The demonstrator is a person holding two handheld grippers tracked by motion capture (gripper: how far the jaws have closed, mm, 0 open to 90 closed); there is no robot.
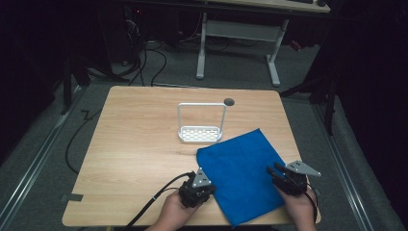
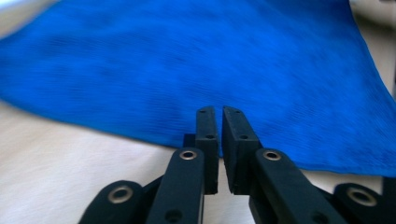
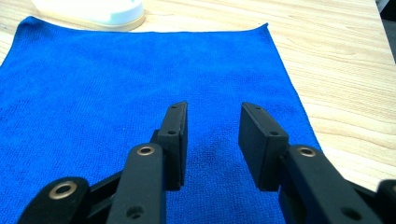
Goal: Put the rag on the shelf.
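Note:
A blue cloth (image 1: 240,166) lies flat on the front right of the wooden table (image 1: 134,144). My left gripper (image 1: 206,188) rests at the cloth's left edge with its jaws together and nothing between them. In the left gripper view the left gripper (image 2: 219,113) has its jaws closed to a thin slit just before the edge of the blue cloth (image 2: 210,60). My right gripper (image 1: 275,171) sits over the cloth's right side. In the right gripper view the right gripper (image 3: 214,109) stands open above the blue cloth (image 3: 116,79), holding nothing.
A white rack (image 1: 201,134) with a tall handle stands mid-table just behind the cloth, and its base (image 3: 93,11) lies beyond the cloth's far edge. A round cable hole (image 1: 229,101) is near the back edge. A desk frame (image 1: 202,48) stands on the floor behind.

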